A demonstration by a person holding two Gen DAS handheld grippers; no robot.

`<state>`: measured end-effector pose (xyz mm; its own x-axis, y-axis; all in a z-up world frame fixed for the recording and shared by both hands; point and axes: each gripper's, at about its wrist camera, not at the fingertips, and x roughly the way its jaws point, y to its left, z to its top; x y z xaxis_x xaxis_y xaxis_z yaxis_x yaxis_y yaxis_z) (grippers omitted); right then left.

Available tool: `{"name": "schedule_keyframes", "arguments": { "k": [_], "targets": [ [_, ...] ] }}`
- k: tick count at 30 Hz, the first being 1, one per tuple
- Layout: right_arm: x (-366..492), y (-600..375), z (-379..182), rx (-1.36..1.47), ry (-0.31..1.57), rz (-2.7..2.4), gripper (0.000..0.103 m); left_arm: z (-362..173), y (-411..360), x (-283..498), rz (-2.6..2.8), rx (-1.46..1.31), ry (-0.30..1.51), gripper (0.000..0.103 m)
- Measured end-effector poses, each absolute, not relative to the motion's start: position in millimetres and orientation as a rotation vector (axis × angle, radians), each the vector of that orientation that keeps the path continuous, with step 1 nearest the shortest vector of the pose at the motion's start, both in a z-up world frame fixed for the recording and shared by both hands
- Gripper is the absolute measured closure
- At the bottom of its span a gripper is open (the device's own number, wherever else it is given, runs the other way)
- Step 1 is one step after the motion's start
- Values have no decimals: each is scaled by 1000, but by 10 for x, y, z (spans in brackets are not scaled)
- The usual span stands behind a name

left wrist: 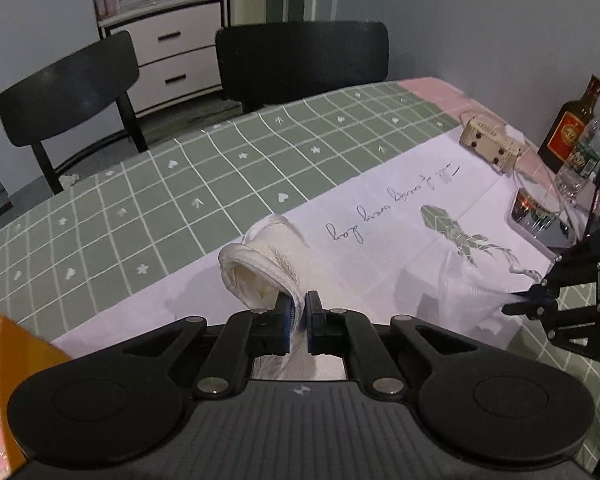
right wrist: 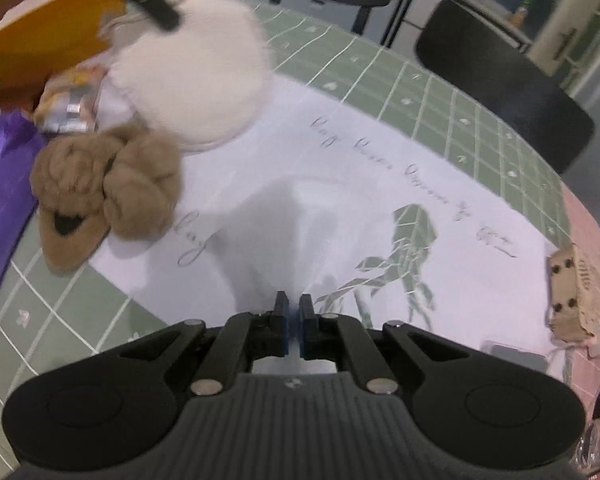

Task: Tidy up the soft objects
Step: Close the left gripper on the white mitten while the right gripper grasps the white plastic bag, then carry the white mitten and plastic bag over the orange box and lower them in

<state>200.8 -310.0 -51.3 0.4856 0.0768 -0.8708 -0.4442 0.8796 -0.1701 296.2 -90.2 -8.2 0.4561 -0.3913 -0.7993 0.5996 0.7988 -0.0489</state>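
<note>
Fingers (left wrist: 286, 312) of your left gripper (left wrist: 298, 320) are pinched nearly together on thin white material, and the cream-white knitted slipper (left wrist: 260, 276) sits right at their tips, lifted off the bench (left wrist: 148, 200) with its open mouth turned toward the camera. From this angle I cannot tell whether you have the slipper's edge itself or only the clear plastic film (left wrist: 472, 292) wrapped beside it; it may be both. Your right gripper (right wrist: 294, 320) has its fingers fully closed on a peak of that same translucent film, which tents up from the bench towards them. In the left wrist view the film stretches across to the right gripper's tips at the frame's edge.

That two-point hold makes sense if you mean to keep a bag mouth spread: one side raised by each hand, so that the soft item hangs or slips inside rather than sliding off the green-and-white checked tablecloth (left wrist: 100, 220).

Fluffy tan slippers (right wrist: 108, 184) lie heaped on the bench at the left of the right wrist view, touching each other and just beside a purple bag (right wrist: 4, 184). They look to be waiting their turn. Beyond them sit an orange box (right wrist: 40, 32) and a crumpled snack packet (right wrist: 66, 108), both kept clear of your working patch.
</note>
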Motion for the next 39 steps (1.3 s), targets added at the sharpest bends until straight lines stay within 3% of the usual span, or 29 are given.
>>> {"name": "schedule_keyframes", "arguments": {
  "k": [12, 39],
  "targets": [
    [1519, -2679, -183, -476, 976, 379, 102, 271, -298, 2484, -532, 248, 824, 96],
    [-108, -1191, -79, -760, 1029, 838, 102, 565, 1372, 924, -451, 181, 714, 96]
  ]
}}
